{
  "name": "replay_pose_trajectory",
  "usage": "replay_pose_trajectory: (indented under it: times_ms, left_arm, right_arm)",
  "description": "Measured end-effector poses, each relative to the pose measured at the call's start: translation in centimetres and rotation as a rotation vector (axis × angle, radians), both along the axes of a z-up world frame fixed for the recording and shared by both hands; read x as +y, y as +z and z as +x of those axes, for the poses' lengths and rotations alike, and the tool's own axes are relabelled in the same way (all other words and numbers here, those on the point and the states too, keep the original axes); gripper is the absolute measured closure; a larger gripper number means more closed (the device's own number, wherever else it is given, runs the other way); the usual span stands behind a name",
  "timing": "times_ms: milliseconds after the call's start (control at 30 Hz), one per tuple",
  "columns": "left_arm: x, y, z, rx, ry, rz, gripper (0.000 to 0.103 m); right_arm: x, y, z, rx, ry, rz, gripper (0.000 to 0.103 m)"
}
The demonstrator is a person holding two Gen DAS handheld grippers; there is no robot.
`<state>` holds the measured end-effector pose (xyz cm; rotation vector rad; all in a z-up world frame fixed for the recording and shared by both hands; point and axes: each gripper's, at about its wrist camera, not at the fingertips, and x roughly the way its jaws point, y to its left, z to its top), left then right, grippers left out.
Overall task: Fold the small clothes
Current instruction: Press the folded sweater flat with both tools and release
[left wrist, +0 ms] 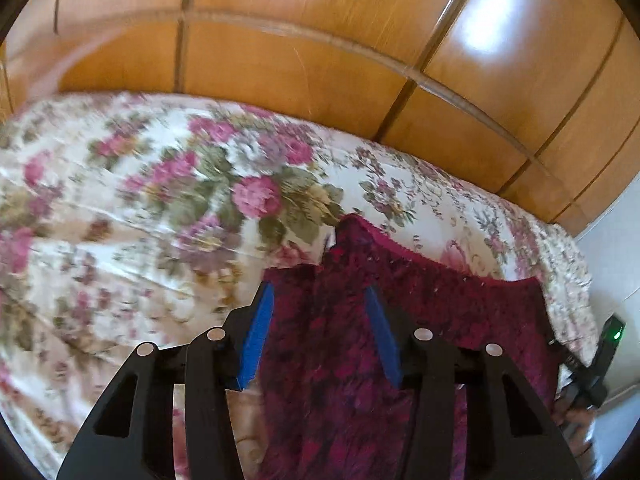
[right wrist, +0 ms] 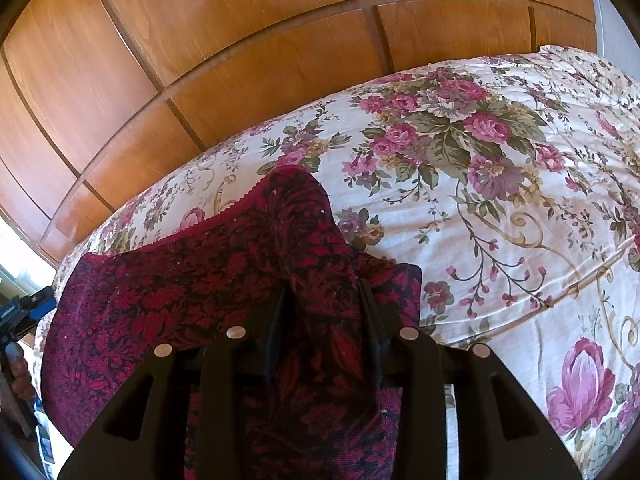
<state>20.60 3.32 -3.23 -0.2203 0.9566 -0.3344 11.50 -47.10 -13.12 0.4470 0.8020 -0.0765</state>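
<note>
Left wrist view: the left gripper (left wrist: 320,300) is hovering over a dark red floral-patterned garment (left wrist: 420,308) lying on a bed under a cream bedspread (left wrist: 120,208) printed with pink roses. Its blue-padded fingers (left wrist: 260,332) are standing apart with the cloth showing between them, the pads not pressing on it. The picture is blurring toward the left. A wooden panelled wardrobe (left wrist: 300,60) is rising behind the bed, and at the far right edge part of the other gripper (left wrist: 600,360) is showing with a green light.

Right wrist view: the right gripper (right wrist: 324,300) is pinching a raised fold of the same garment (right wrist: 180,280), its black fingers (right wrist: 276,320) closing on the bunched cloth, which is peaking above them. The rest of the garment is spreading leftward across the bedspread (right wrist: 500,200), near the bed's edge, before the wardrobe (right wrist: 200,60).
</note>
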Motion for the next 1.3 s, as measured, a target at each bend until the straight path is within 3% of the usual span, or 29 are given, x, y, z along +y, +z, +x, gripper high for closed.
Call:
replay_pose_trajectory:
  times_ms: [33, 67, 100, 167, 300, 467, 633, 733, 833, 933, 1067, 1300]
  left_arm:
    - [-0.5, -0.5, 0.5, 0.015, -0.028, -0.006, 0.061]
    - [-1.1, -1.1, 0.9, 0.024, -0.038, 0.019, 0.083]
    - [-1.6, -1.9, 1.3, 0.035, -0.036, 0.061, 0.089]
    - [-1.8, -2.3, 1.0, 0.008, -0.02, 0.075, 0.093]
    - [-1.2, -2.4, -0.6, -0.064, 0.063, 0.119, 0.093]
    - [-2.6, -4.6, 3.1, 0.015, 0.101, 0.21, 0.093]
    - [-4.5, -3.8, 1.9, -0.067, 0.095, 0.345, 0.092]
    - [-4.7, -1.9, -0.1, -0.119, 0.094, 0.371, 0.092]
    - [-4.6, -0.2, -2.0, -0.166, 0.105, 0.353, 0.074]
    - [-4.2, 1.3, -4.1, -0.207, 0.124, 0.331, 0.063]
    - [-3.4, 3.2, -6.4, -0.239, 0.124, 0.258, 0.063]
    - [-3.5, 4.3, -8.8, -0.267, 0.128, 0.265, 0.063]
  right_arm:
    - [0.0, 0.0, 0.0, -0.001, 0.0, 0.002, 0.068]
    - [0.0, 0.0, 0.0, -0.002, 0.0, 0.005, 0.068]
    - [0.0, 0.0, 0.1, -0.002, 0.001, 0.005, 0.068]
    - [0.0, 0.1, -0.1, -0.007, 0.001, -0.003, 0.068]
    - [1.0, 0.3, -0.1, -0.017, 0.0, -0.075, 0.069]
    - [1.2, -0.1, 1.4, 0.026, -0.038, -0.105, 0.07]
    - [0.5, -0.7, 1.3, 0.014, -0.026, -0.068, 0.07]
    - [0.4, -0.8, 1.2, 0.007, -0.023, -0.05, 0.069]
    - [0.3, -0.7, 1.1, 0.0, -0.021, -0.041, 0.068]
    - [0.2, -0.7, 0.9, -0.007, -0.022, -0.033, 0.067]
    - [-0.1, -0.7, 0.7, -0.019, -0.025, -0.001, 0.066]
    - [0.1, -0.5, 0.6, -0.022, -0.026, -0.003, 0.065]
